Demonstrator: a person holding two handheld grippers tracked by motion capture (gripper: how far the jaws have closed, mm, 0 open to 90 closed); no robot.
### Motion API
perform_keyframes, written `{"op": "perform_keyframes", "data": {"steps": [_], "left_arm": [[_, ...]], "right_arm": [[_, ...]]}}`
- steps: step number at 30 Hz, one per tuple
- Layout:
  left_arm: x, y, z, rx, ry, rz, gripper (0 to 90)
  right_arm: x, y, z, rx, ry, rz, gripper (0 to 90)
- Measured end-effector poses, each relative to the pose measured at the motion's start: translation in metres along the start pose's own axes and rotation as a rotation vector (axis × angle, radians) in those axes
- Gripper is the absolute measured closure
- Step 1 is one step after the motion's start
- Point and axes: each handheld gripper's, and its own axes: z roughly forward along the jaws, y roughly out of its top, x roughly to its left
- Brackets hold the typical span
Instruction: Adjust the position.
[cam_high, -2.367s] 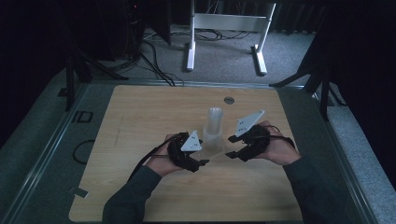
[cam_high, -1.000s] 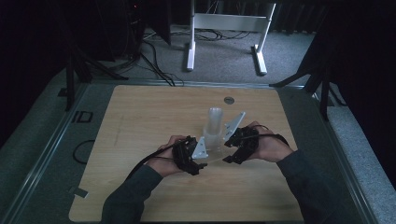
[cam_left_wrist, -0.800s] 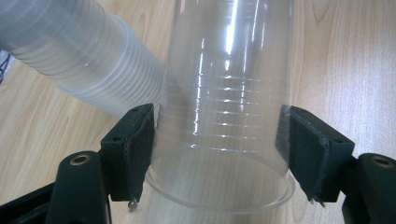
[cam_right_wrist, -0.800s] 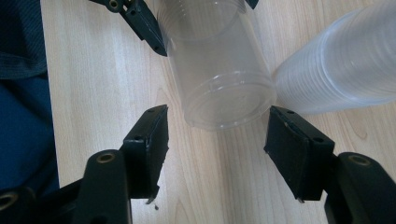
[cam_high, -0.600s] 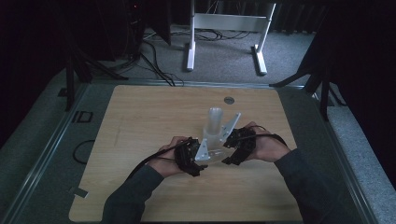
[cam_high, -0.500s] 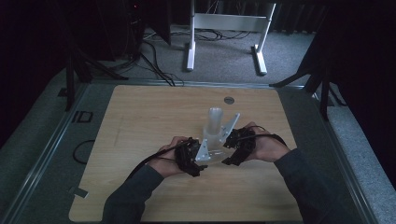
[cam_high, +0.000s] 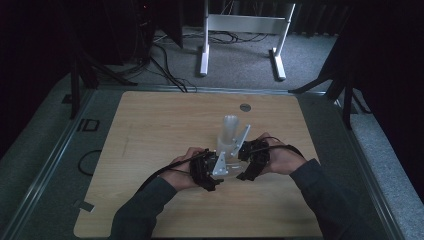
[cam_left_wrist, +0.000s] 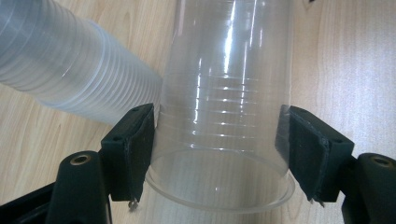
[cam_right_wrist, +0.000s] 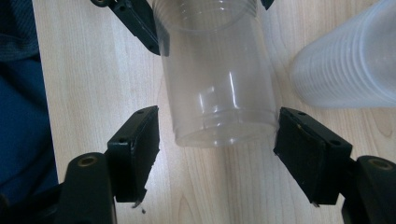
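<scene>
Left gripper (cam_left_wrist: 217, 140) around clear cup (cam_left_wrist: 224, 107), stack (cam_left_wrist: 70, 70) beside

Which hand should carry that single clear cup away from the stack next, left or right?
Left, probably. The left gripper is clamped on the clear cup near its rim, both pads touching. The right gripper straddles the cup's base with gaps on both sides. The stack of cups lies beside it.

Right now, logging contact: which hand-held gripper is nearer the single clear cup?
Left. Left hand-held gripper clamps the cup near its rim; right hand-held gripper straddles its base, untouching.
</scene>
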Motion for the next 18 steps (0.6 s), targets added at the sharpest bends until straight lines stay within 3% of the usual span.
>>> {"op": "perform_keyframes", "data": {"steps": [18], "left_arm": [[-0.003,0.001,0.002,0.011,0.02,0.038,29.6]], "right_arm": [[0.0,0.003,0.011,0.035,0.022,-0.02,35.1]]}}
